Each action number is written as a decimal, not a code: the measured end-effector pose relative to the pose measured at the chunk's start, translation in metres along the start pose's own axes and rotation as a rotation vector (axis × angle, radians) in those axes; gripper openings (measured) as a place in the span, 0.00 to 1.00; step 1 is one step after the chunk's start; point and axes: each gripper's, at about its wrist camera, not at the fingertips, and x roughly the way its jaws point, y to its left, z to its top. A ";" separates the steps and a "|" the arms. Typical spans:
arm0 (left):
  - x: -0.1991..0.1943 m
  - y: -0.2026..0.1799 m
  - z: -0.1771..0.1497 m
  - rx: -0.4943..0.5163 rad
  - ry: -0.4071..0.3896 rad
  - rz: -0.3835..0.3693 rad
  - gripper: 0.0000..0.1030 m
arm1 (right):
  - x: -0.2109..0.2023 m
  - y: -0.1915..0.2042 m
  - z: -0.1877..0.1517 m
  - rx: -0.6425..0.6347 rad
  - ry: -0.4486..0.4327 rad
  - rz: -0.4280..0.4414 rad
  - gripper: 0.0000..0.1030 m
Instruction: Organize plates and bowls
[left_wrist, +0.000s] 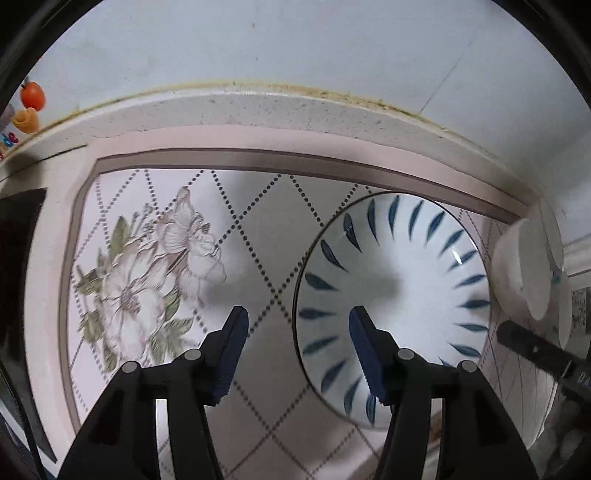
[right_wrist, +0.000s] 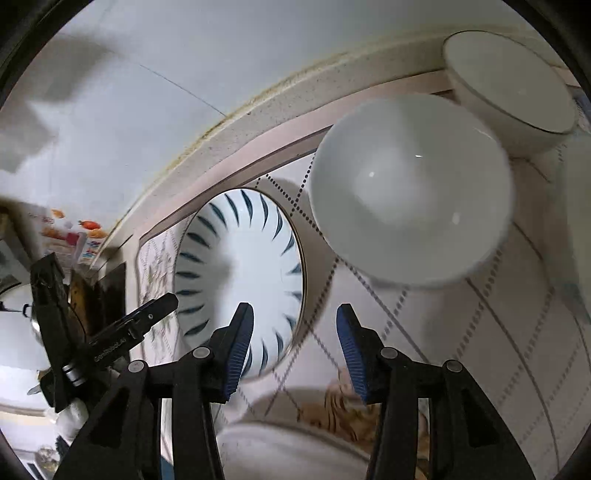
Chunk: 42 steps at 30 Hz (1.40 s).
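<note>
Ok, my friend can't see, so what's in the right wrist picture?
The open right tongs point down at a flowery mat, holding nothing. Ahead sit a white plate with blue leaf marks and, to its right, a plain white bowl with another bowl behind it. The left tongs show at the left.

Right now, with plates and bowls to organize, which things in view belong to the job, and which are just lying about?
Belong to the job:
blue-leaf plate
plain white bowl
rimmed white bowl
left gripper and right gripper, both open and empty

Just lying about:
floral table mat
fruit-printed packet
fruit picture
</note>
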 end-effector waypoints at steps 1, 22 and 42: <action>0.005 0.001 0.003 -0.004 0.007 -0.009 0.53 | 0.005 0.002 0.001 -0.009 0.001 -0.008 0.48; 0.009 -0.015 -0.014 0.024 -0.015 -0.020 0.20 | 0.036 0.016 0.012 -0.125 -0.068 -0.122 0.08; -0.106 -0.049 -0.093 0.062 -0.109 -0.043 0.20 | -0.087 0.018 -0.051 -0.234 -0.089 -0.053 0.08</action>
